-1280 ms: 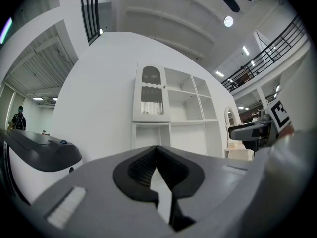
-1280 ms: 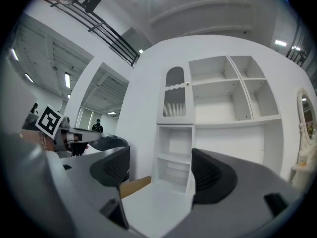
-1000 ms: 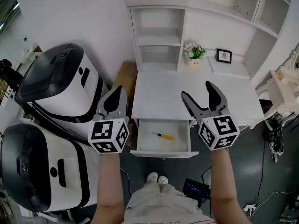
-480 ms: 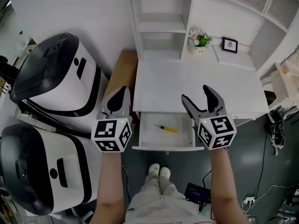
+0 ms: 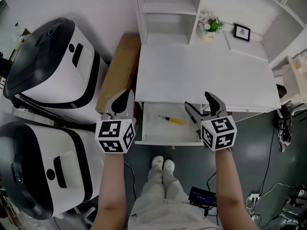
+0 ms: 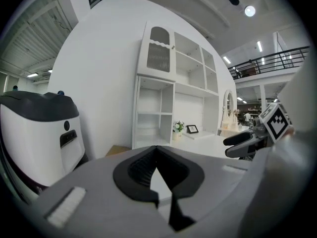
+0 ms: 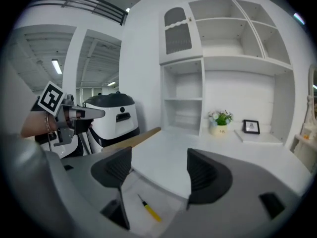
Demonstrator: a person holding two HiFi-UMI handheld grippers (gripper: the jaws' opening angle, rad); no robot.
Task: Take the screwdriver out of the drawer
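Still untouched, the slim yellow-handled screwdriver (image 5: pixel 171 120) lies flat on the floor of the open white drawer (image 5: pixel 158 134). Its dark tip points to the back left and its handle to the front right. The right gripper view shows the screwdriver (image 7: pixel 148 209) low down, beyond the gap between that claw's jaws and touched by neither. The drawer hangs pulled out from under the front edge of the white desk (image 5: pixel 201 71).

Over the last second the right claw (image 5: pixel 197 99) has drifted back toward the drawer. Its tips were over the desk top; now one jaw overlaps the drawer's right side, near the handle end. Its jaws stand wide apart with nothing between them. The left claw (image 5: pixel 123 96) has kept its place just off the drawer's left edge, jaws pressed together and empty. The screwdriver has not shifted.

I judge that the reach is under way and the grasp not begun. The right claw would need to drop into the drawer and set its jaws across the handle.

Left of the desk lie a flat brown board (image 5: pixel 117 71) and two large white-and-black machines (image 5: pixel 48 61).
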